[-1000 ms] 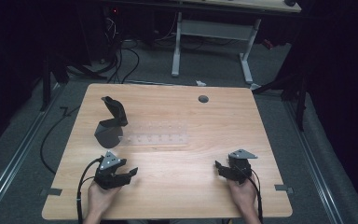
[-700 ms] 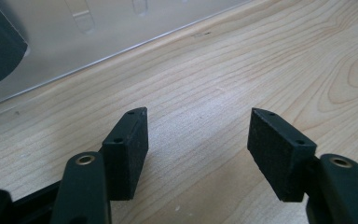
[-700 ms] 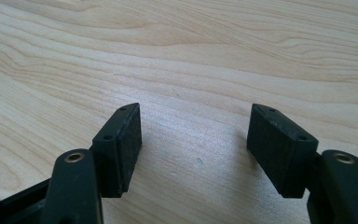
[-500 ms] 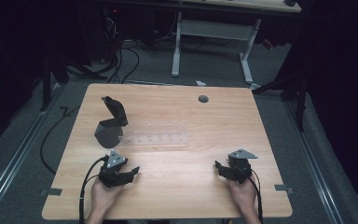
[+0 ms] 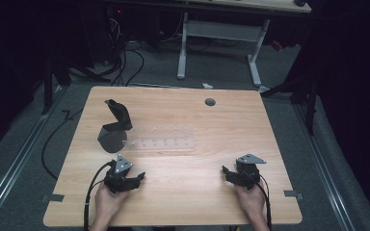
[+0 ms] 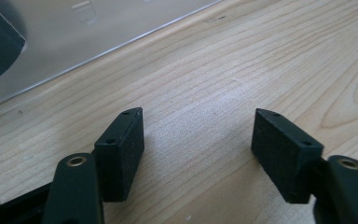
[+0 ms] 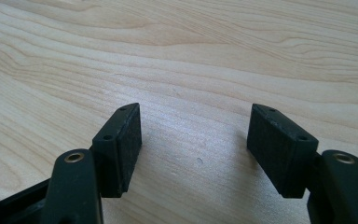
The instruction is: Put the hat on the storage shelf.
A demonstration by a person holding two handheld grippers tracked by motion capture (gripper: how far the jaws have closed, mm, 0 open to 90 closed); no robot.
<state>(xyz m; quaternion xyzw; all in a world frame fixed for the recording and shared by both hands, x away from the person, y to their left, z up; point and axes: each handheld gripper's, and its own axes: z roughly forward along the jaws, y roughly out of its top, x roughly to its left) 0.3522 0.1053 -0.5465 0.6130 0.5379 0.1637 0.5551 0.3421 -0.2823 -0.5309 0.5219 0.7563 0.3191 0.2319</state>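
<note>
Left jaws: your left gripper point(image 6: 198, 154) stands open, nothing but bare wood between the pads; the jaws have just been opening a little wider.
Right jaws: your right gripper point(image 7: 196, 149) is open too, empty, resting low over the table.
Change: against the frames a second back, your left hand point(image 5: 108, 202) has drawn slightly toward you, away from the clear tray point(image 5: 166, 139); your right hand point(image 5: 251, 202) sits where it was.
Meaning: this looks like a ready pose with no grasp begun. The wider left jaws suggest you are setting up for a reach, most likely toward the tray or the dark stand.
Tray: a flat transparent plate lying on the table ahead of the left gripper, its near edge point(image 6: 121, 44) showing at the top of the left gripper view, apart from the jaws.
Stand: a dark angular piece point(image 5: 114, 130) at the tray's left end, its base on or touching the tray; I cannot tell which.
Table: light wood point(image 5: 197, 202), with a round hole point(image 5: 210, 102) near the far edge.
Edges: both hands sit close to the near edge; the right gripper is also near the right edge.
Room: the stretch between the two grippers, and the right half beyond the tray, lie open for moving.
Caution: the tray's edge is faint, so approach it low and slow.
</note>
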